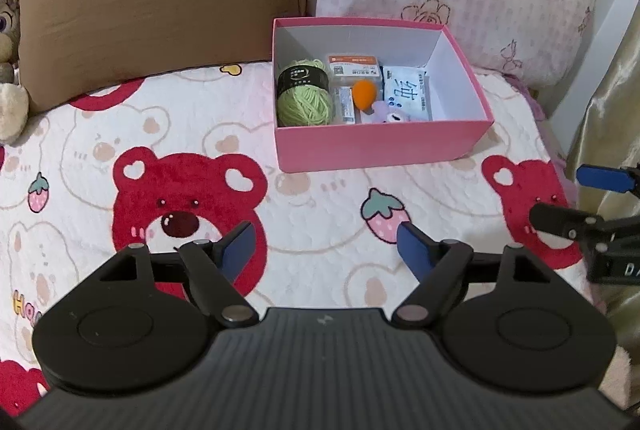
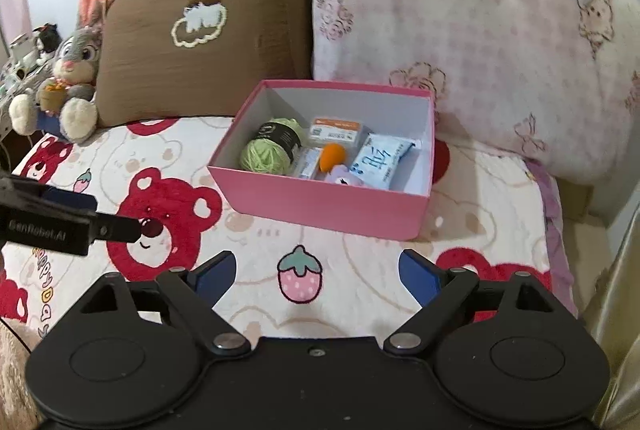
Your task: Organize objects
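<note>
On the bed's bear-print blanket (image 1: 192,158), the left tongs (image 1: 326,248) hung open and empty over the near side. Farther off and slightly to the right sat the pink box (image 1: 380,146), against the pillows, holding green yarn (image 1: 304,102), an orange toy (image 1: 365,93) and a tissue pack (image 1: 406,92). The right tongs (image 2: 316,272) gaped empty too, the box lying beyond them.
</note>
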Motion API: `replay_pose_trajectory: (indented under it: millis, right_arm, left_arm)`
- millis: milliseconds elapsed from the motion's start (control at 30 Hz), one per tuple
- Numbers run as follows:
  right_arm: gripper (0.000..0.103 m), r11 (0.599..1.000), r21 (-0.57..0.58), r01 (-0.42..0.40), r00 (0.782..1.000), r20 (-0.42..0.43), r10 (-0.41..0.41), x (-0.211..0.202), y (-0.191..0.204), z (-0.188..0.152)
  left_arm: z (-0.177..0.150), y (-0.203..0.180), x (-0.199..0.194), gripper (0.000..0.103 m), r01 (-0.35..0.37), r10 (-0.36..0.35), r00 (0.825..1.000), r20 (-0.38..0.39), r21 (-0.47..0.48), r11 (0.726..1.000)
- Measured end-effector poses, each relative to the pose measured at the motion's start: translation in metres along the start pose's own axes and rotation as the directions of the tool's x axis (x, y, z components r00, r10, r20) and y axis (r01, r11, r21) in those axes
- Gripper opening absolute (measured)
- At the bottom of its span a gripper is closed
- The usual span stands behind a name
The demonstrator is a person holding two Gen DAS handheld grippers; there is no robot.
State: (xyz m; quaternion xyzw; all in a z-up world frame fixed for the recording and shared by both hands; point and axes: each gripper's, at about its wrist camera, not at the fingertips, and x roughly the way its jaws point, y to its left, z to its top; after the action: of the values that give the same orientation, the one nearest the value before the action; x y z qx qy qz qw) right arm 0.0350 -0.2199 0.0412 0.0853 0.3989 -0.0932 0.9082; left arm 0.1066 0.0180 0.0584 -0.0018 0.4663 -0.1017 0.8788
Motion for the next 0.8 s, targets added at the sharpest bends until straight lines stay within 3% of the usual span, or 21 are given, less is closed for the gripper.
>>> replay_pose_trajectory:
  millis: [333,433,500,800]
  right_arm:
    - [0.095,0.999,0.030,0.034,0.999,-0.040,-0.033,0.007,-0.008,-0.004]
    - [0.095,0.999,0.026,0.040,0.998,-0.054,-0.038,0.009,-0.008,-0.005]
    - [0.095,0.998,0.017,0.052,0.997,-0.058,-0.051,0.010,-0.005,-0.005]
    - [0.095,0.999,-0.002,0.051,0.997,-0.050,-0.051,0.009,0.005,-0.001]
  left_arm:
    - [-0.006,0.002,0.002,0.085,-0.009,0.009,1.000,0.005,-0.029,1.000]
    - [-0.006,0.002,0.004,0.092,-0.027,0.028,1.000,0.001,-0.030,0.999]
    - [-0.006,0.000,0.005,0.103,-0.038,0.038,0.999,-0.010,-0.017,0.999]
    - [-0.008,0.001,0.014,0.103,-0.050,0.048,0.998,-0.051,-0.046,0.998]
